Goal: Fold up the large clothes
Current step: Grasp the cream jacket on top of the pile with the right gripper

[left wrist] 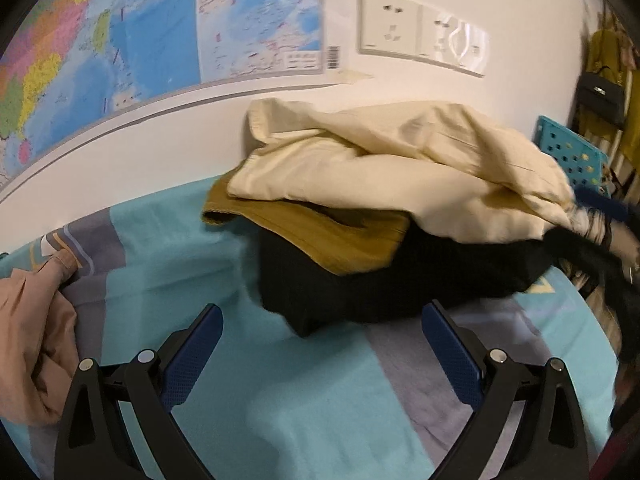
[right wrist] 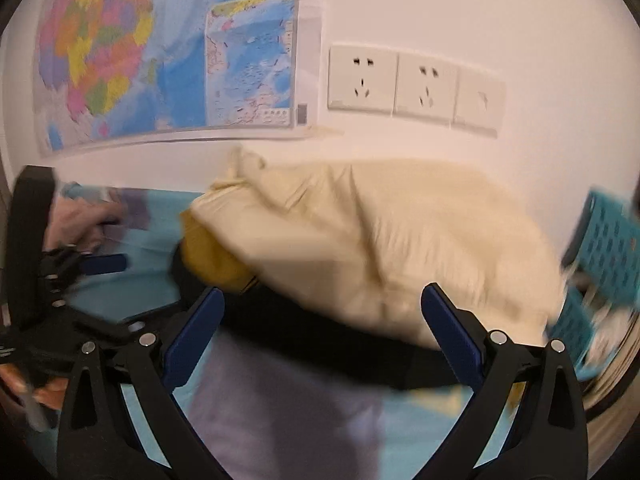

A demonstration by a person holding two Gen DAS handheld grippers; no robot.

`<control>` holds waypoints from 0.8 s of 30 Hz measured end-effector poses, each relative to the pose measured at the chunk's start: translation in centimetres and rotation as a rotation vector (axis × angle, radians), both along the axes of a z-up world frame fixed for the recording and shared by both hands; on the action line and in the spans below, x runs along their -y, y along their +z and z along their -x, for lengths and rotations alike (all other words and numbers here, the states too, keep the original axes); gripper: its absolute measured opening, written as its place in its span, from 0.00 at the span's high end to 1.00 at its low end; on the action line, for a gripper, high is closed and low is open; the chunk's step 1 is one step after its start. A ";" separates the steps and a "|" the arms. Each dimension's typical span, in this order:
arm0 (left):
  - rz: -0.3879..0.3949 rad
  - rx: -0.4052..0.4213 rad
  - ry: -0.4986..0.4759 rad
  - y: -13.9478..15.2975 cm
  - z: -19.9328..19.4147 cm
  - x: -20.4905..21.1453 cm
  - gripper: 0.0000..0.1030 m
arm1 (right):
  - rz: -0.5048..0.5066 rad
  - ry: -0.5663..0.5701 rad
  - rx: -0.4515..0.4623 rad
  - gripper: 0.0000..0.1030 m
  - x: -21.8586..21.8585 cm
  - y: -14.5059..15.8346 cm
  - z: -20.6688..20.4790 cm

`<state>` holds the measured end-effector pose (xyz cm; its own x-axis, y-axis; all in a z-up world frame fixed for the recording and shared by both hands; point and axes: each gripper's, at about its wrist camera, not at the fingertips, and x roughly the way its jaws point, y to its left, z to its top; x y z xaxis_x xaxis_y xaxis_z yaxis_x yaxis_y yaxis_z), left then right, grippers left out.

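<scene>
Both your tools, left tool [left wrist: 322, 354] and right tool [right wrist: 322, 334], are spread wide and empty. The cream garment [left wrist: 380, 168] tops the pile at twelve o'clock on the bed [left wrist: 168, 240]. It is probably light and limp, so pinch a hem edge.

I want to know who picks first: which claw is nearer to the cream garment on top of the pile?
Right. The right claw is open just short of the cream garment, almost at its lower edge. The left claw is open farther back over the bedsheet, with the black garment between.
</scene>
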<state>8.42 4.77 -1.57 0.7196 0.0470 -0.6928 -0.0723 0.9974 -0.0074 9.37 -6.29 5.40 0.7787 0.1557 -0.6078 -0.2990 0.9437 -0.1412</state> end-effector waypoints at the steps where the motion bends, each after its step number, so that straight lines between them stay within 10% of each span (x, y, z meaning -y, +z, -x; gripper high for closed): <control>1: 0.001 -0.003 0.010 0.0 -0.3 -0.4 0.07 | 0.017 0.013 -0.002 0.06 -0.3 0.1 -1.0; 10: 0.010 -0.001 0.071 0.0 -2.1 -3.6 0.07 | 0.380 0.151 -0.081 0.07 -4.8 -3.6 -10.5; 16: 0.002 -0.017 0.081 -0.6 -2.6 -4.2 0.07 | 0.304 0.213 -0.133 0.88 -2.5 -1.4 -11.1; 22: 0.001 -0.031 0.090 -1.3 -3.6 -4.5 0.07 | 0.328 0.223 -0.133 0.46 -2.6 -1.4 -11.4; 24: 0.007 -0.024 0.091 -1.3 -3.6 -4.5 0.07 | 0.358 0.227 -0.143 0.46 -3.5 -3.0 -12.0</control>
<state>12.02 9.26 -2.83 0.6958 0.1067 -0.7102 -0.1630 0.9866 -0.0115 21.32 -2.75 2.37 0.6535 0.0731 -0.7534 -0.5329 0.7513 -0.3893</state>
